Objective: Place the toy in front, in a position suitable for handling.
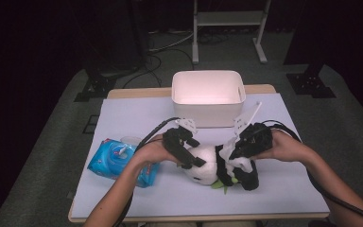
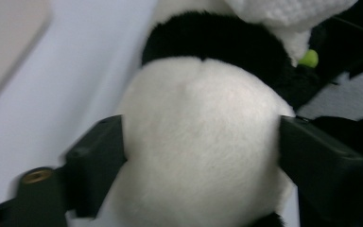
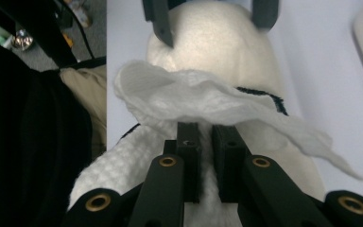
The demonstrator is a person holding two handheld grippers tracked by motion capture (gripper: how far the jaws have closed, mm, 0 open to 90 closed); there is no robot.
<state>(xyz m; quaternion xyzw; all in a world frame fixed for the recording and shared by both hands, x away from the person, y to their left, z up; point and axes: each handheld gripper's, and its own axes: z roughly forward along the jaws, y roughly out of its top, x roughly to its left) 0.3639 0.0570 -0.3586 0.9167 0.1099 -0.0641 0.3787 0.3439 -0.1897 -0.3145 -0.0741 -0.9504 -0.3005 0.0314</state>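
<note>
Dark floor and the legs of a stand surround a table covered by a pale mat (image 1: 132, 113), on which a white bin (image 1: 208, 97) stands at the far edge and a blue pack of wipes (image 1: 116, 162) lies at the near left. In the high view, a plush panda (image 1: 207, 166) is seen lying on the mat near the middle, between the two hands; the left gripper (image 1: 193, 161) is set about its white head, and the right gripper (image 1: 236, 158) is held over its black body with a white wipe (image 1: 240, 163) in its tips. In the left gripper view, the white head of the plush is framed by the two black jaws, which stand wide on either side of it and appear to touch the fur; whether the pads press in firmly cannot be told, though the toy looks steadied by them. In the right gripper view, the jaws are seen drawn close together, pinching the wipe (image 3: 203, 101), which is draped over the plush (image 3: 217, 52). For the wiping to go well, the head should be kept braced while the cloth is drawn flat across the fur in short strokes, without the jaw tips digging in. The panda's face is turned away and its lower body is covered by the cloth and gripper; the green bit beside it cannot be identified.
</note>
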